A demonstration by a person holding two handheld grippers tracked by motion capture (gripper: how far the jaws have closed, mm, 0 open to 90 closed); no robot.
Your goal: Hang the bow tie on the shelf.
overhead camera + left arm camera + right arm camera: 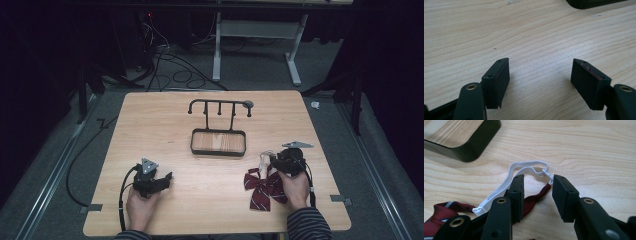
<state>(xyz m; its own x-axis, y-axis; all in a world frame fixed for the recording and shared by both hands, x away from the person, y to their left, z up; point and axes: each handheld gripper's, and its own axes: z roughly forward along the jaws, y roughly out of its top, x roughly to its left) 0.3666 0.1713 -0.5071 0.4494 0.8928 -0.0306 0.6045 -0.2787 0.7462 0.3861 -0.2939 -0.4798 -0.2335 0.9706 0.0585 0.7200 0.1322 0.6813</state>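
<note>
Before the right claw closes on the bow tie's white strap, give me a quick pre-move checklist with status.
1. Right claw open: ok.
2. White strap in front of its jaws, not yet between the pads: not ok.
3. Bow tie flat on the table, unheld: ok.
4. Black stand apart from the strap: ok.
5. Left claw open, nothing between the jaws: ok.
6. Strap clasp fastened: cannot tell.

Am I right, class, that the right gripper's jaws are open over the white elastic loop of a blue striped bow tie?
Not quite: the bow tie is dark red, not blue, as the high view shows. The right gripper is indeed open over its white elastic loop.
</note>
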